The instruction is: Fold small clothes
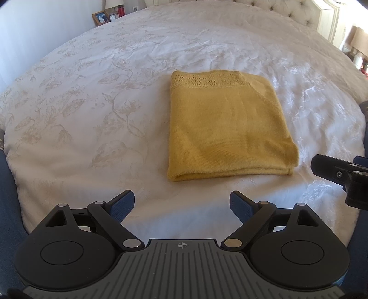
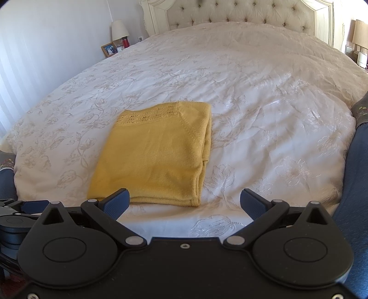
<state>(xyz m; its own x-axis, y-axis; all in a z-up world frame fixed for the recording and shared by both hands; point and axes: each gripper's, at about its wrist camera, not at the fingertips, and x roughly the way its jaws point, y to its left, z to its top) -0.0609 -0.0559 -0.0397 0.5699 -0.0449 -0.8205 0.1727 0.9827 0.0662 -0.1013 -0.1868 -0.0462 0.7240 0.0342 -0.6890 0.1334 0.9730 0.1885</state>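
— Yellow knit, is that what is lying on the bed?

— Yes, a mustard-yellow knitted garment, folded into a flat rectangle, is resting on the cream bedspread with the pale floral pattern, near the foot of the bed. Its long axis is running from the foot edge toward the tufted beige headboard; the lacy openwork band is facing the headboard and the thick folded edge is facing the grippers.

— And the grippers?

— The left gripper is hanging released, blue pads spread wide, just short of the garment. The right gripper is also standing released, empty, its left pad overlapping the garment's near corner in the right wrist view; contact is not showing clearly.

— Any writing?

— None is reading clearly.
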